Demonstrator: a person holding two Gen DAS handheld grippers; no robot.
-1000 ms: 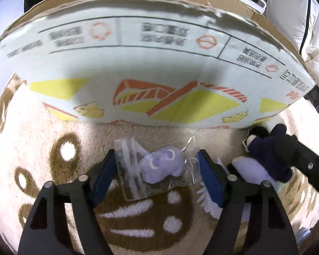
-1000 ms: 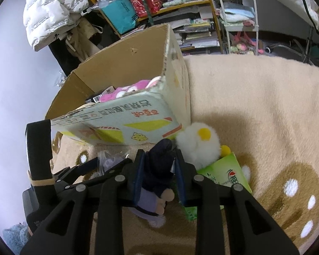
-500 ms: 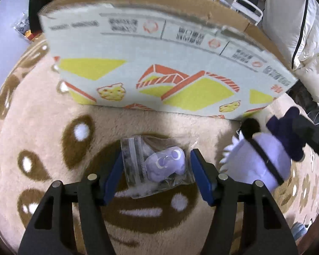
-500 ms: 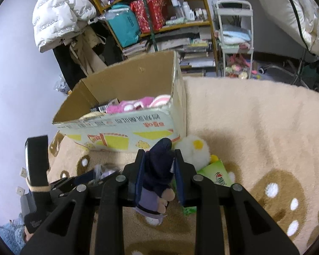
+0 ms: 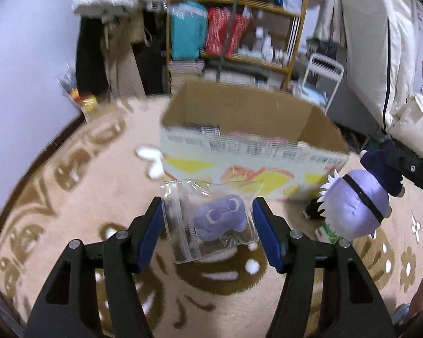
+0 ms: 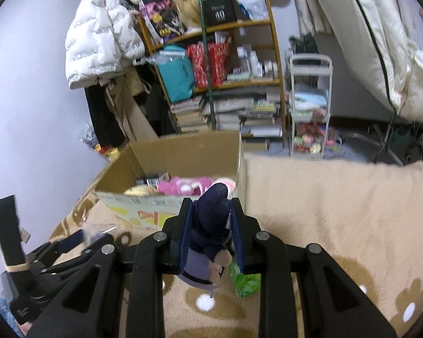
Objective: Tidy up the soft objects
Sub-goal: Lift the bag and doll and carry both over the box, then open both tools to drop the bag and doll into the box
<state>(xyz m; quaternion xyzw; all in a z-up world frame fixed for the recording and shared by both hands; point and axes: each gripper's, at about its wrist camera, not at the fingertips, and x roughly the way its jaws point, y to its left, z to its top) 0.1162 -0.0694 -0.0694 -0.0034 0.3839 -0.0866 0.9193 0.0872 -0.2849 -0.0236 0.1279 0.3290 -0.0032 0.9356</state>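
Observation:
My left gripper (image 5: pixel 207 211) is shut on a clear zip bag (image 5: pixel 208 219) holding a small purple plush (image 5: pixel 220 218); the bag hangs above the carpet. My right gripper (image 6: pixel 211 211) is shut on the navy body of a plush doll (image 6: pixel 208 231) with a lavender head; in the left wrist view the doll (image 5: pixel 355 211) hangs head down at the right. Ahead of both stands an open cardboard box (image 6: pixel 189 155) with pink plush toys (image 6: pixel 189 184) inside. The same box (image 5: pixel 239 118) fills the middle of the left wrist view.
A beige patterned carpet (image 6: pixel 338 197) covers the floor. A green packet (image 6: pixel 246 281) lies under the right gripper. Behind the box stand a cluttered wooden shelf (image 6: pixel 225 70), hanging coats (image 6: pixel 98 42) and a white cart (image 6: pixel 310 107). A pale mattress (image 6: pixel 380 42) leans at the right.
Both grippers have risen with their loads. The left jaws narrowed onto the bag and lifted it off the carpet. The box's open top has come into view.

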